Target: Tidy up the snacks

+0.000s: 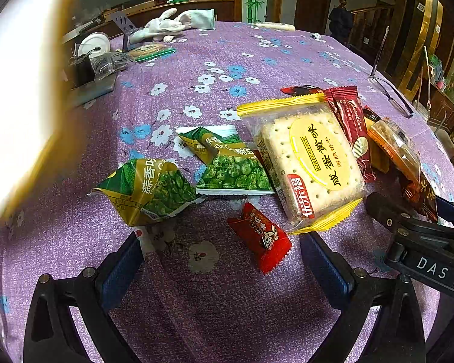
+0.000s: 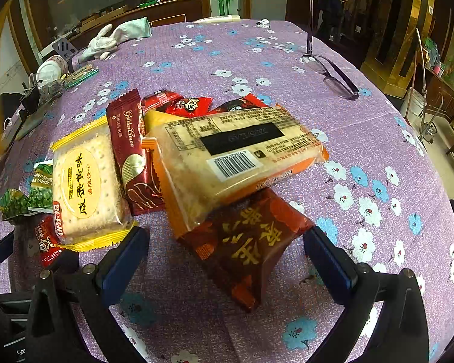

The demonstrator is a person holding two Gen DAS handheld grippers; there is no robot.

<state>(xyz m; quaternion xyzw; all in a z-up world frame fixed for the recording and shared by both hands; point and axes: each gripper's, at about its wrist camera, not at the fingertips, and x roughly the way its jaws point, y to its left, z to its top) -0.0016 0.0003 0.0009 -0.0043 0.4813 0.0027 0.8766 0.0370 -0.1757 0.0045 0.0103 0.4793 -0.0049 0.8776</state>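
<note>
Snacks lie piled on the purple flowered tablecloth (image 1: 196, 302). My left gripper (image 1: 221, 260) is open, its blue pads either side of a small red candy packet (image 1: 261, 237); two green pea packets (image 1: 154, 190) (image 1: 230, 163) and a yellow-edged egg-yolk biscuit pack (image 1: 308, 163) lie just beyond. My right gripper (image 2: 227, 257) is open around a dark red-brown packet (image 2: 248, 242) with gold characters. An orange-edged biscuit pack (image 2: 233, 157) rests on it. The yellow biscuit pack (image 2: 87, 187) and a maroon wafer packet (image 2: 133, 157) lie to the left.
Eyeglasses (image 2: 333, 75) lie at the far right of the table. A white glove (image 2: 115, 39), a white cup (image 2: 50, 69) and dark clutter (image 1: 97, 72) sit at the far left. The right gripper's body (image 1: 423, 242) shows in the left wrist view.
</note>
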